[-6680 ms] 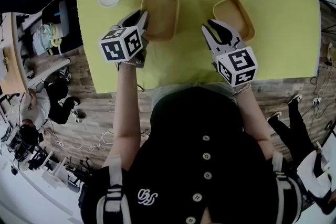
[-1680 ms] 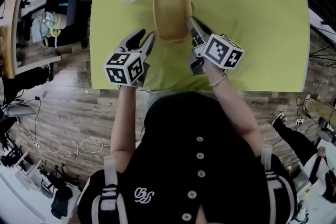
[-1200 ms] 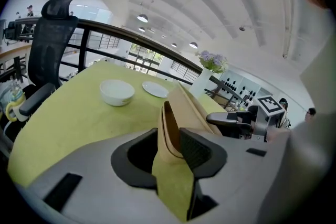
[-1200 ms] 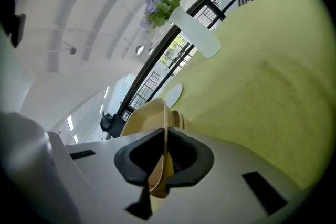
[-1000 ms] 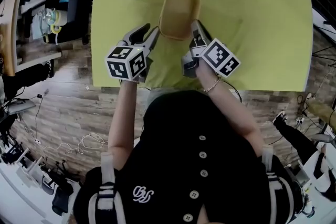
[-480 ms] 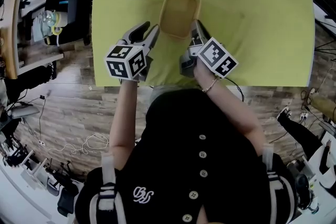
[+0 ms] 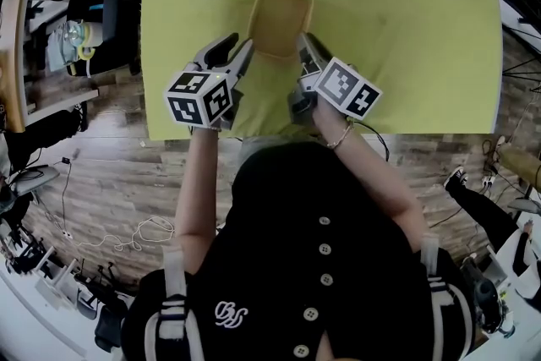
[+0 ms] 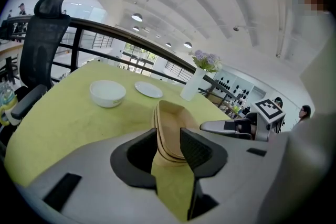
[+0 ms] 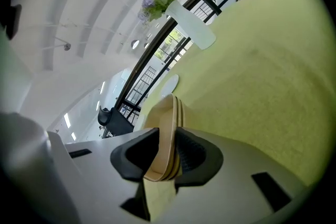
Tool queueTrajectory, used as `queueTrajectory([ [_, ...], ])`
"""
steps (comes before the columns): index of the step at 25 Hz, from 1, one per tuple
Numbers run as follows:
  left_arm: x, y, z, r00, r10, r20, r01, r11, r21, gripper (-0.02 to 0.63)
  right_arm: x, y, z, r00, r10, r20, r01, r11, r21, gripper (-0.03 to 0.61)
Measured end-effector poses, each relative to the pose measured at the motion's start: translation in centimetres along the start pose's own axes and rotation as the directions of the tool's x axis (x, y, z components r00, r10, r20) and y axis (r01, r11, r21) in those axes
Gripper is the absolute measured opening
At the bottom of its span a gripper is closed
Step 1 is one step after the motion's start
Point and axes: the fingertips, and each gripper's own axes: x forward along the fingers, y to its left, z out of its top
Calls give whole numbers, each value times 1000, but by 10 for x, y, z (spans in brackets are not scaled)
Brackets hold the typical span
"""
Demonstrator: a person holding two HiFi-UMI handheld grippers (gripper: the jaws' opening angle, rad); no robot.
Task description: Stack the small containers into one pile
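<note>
Only gripper views reveal layered rims on the stacked containers (image 9: pixel 166 128).

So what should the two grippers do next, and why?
Probably let go: open both jaws and draw back. The containers already sit nested in one stack, flat on the table. The left gripper and right gripper each have its near rim between their jaws, and the left jaws have just been opening slightly.

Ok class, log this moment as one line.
stack: nested | left gripper: shut on stack rim | right gripper: shut on stack rim
</note>
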Motion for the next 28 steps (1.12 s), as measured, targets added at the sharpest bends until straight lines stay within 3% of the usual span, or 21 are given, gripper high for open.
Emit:
queueTrajectory([
  [7,1,-17,-10,999,-33,-17,33,999,-5,166,-9,5,-3,998,49,-48,-50,999,-21,127],
  [10,3,-25,-13,999,-42,-17,42,999,1,173,-13,6,-1,994,76,-77,-82,994,-78,132],
  [19,0,-59,0,997,-58,55,56,998,22,163,-38,15,36,984,155,-82,-173,938,-302,56],
  [21,-2,-67,3,996,-67,66,64,997,38,160,-45,17,43,984,160,-81,-178,926,-332,15],
  [25,-5,-81,10,993,-86,84,80,994,70,140,-56,21,51,978,182,-99,-205,916,-346,12],
  [28,-5,-92,14,989,-110,95,101,991,92,118,-63,29,49,965,228,-128,-261,882,-393,12],
])
